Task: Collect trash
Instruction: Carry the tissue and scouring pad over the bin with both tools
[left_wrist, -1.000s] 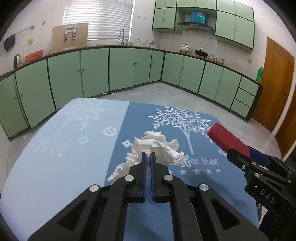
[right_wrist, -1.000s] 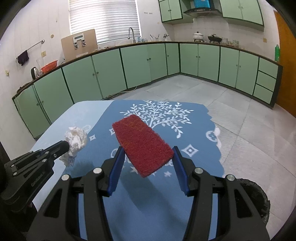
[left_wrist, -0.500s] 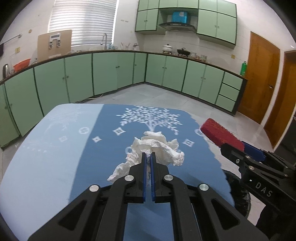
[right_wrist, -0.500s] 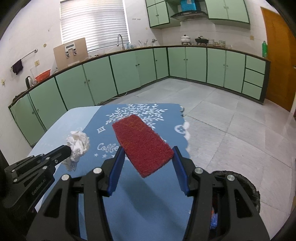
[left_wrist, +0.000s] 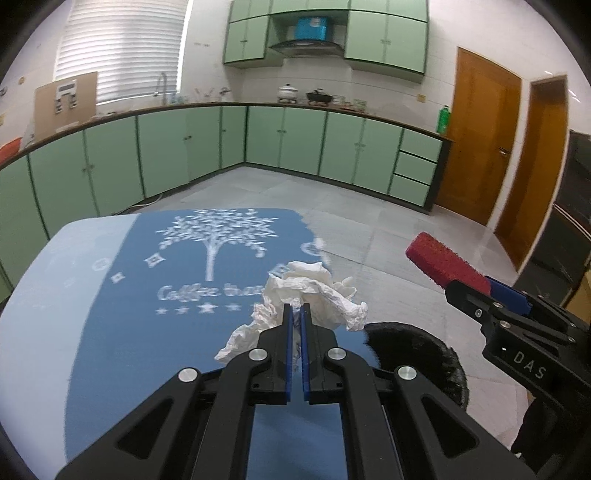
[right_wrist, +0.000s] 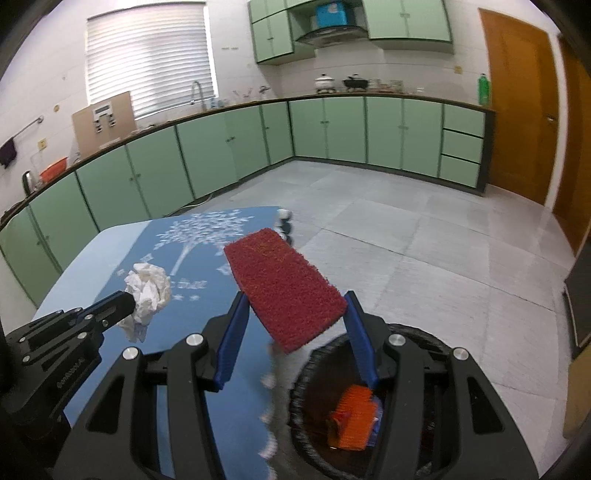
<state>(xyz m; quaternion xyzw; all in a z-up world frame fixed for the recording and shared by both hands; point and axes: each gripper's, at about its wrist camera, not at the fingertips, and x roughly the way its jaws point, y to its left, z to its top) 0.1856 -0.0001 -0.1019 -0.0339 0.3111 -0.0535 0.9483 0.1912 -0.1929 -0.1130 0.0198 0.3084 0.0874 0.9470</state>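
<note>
Two grippers carry trash past the table edge, above a black bin.

The left gripper (left_wrist: 295, 314), low centre of its own view, reaches forward with its blue-padded fingers pressed nearly together, pinching a crumpled white tissue (left_wrist: 310, 295) that bulges in soft, wrinkled folds over the blue tablecloth (left_wrist: 147, 332) printed with a white tree. The right gripper (right_wrist: 293, 314), low centre of its view, points forward and down; its fingers are spread wide and clamp the long sides of a flat, rectangular red scouring pad (right_wrist: 282, 288) with a coarse fibrous surface, tilted up toward the frame's middle. Below it, at lower right, sits the round black bin (right_wrist: 458, 350) with an orange scrap (right_wrist: 352, 417) inside.
</note>
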